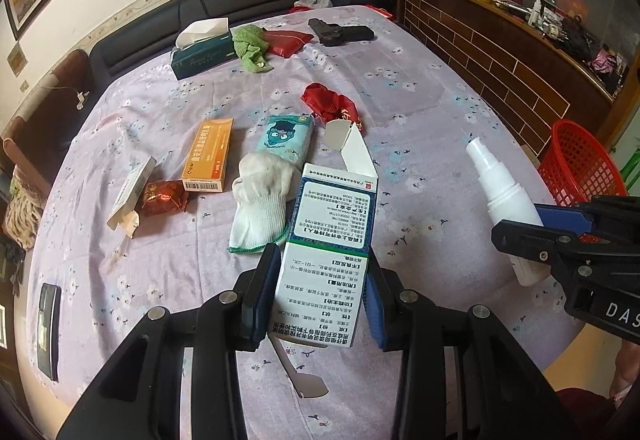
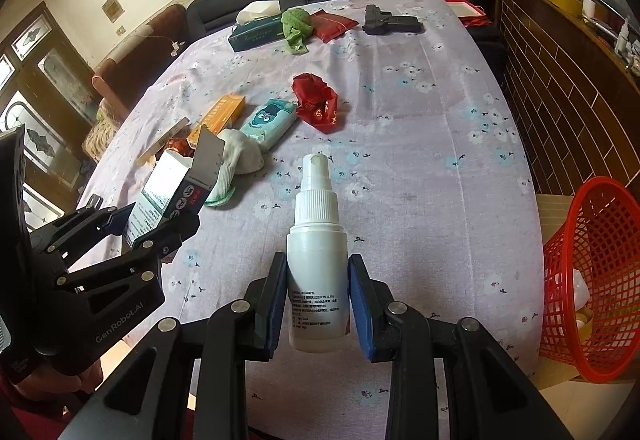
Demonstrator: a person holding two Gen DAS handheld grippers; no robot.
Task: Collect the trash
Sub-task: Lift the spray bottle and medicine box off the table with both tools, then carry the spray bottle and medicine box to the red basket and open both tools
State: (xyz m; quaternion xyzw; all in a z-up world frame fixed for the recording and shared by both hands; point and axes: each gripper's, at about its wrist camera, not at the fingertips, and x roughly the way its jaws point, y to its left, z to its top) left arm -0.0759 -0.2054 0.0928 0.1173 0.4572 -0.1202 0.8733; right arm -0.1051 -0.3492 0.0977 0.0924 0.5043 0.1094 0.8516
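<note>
Left gripper [image 1: 320, 288] clamps an open medicine box [image 1: 332, 240], right gripper [image 2: 318, 300] a spray bottle [image 2: 318, 248]; carry both level toward the red basket [image 2: 596, 280] at three o'clock.

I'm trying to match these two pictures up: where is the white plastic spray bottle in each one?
Left wrist view: white plastic spray bottle at the right edge, clamped in the right gripper.
Right wrist view: the bottle stands bottom centre, between that gripper's jaws.
Shared landmark: the red plastic mesh basket, at the table's right edge in both.
</note>
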